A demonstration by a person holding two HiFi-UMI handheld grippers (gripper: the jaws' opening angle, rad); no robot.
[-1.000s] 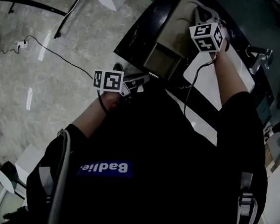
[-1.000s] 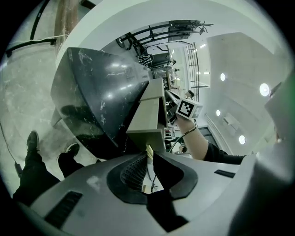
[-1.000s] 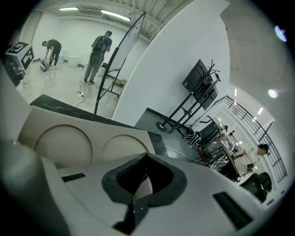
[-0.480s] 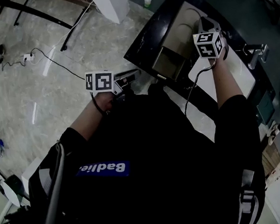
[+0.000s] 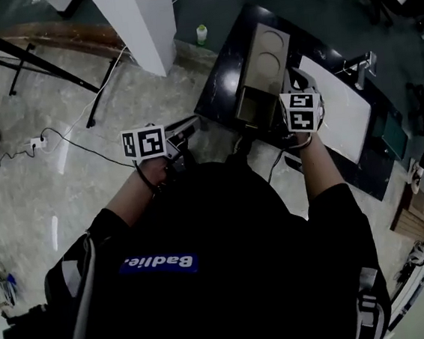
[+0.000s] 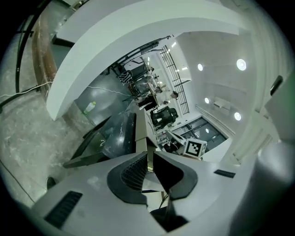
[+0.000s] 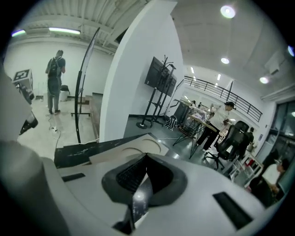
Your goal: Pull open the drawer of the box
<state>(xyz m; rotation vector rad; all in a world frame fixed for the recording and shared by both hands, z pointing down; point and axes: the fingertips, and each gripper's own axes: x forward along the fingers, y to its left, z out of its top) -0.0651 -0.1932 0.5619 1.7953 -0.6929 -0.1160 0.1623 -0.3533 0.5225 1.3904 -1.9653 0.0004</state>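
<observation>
Since a second ago the right gripper [image 7: 146, 157] has drawn back from the top of the box [image 5: 268, 54] to its near corner, jaws pressed together on nothing. The beige, flat-sided box, with a round recess on top, stands on a glossy dark table [image 5: 219, 89], and its drawer [image 5: 253, 106] sticks out toward the person. The left gripper [image 6: 148, 156] is off the table, its jaws almost closed and empty.

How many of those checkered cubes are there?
2. One cube sits on the left gripper over the floor; the other on the right gripper beside the box. None seems hidden.
</observation>
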